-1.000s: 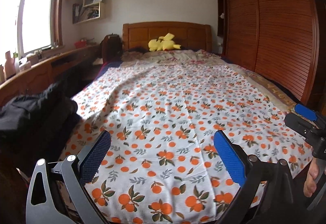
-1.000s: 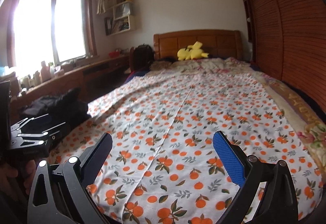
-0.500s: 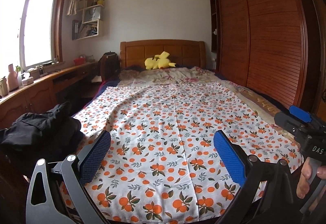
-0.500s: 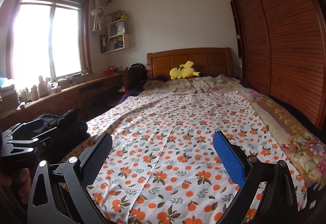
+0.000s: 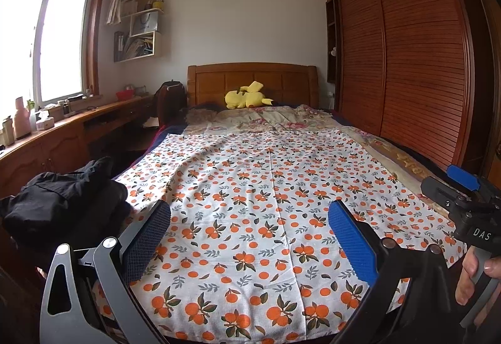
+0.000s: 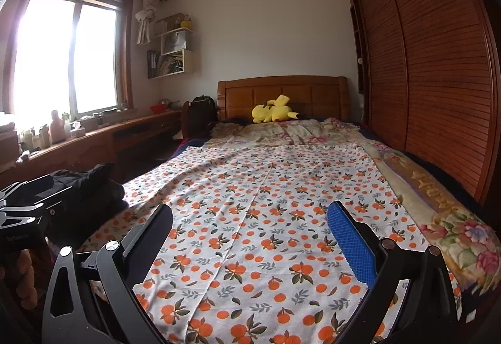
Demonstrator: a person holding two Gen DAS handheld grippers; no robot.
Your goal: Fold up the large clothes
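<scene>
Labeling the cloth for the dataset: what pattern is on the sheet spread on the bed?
White sheet printed with oranges and dark leaves; clearest in the left wrist view.

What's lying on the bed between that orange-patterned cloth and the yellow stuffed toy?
A rumpled flowered quilt fills the stretch between the orange-patterned cloth and the yellow toy, seen in both views.

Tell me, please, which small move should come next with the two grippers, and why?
Probably lower both toward the near edge of the orange-print cloth. It lies spread flat and unfolded on the bed, while the left gripper and right gripper hang open above it, holding nothing.
</scene>
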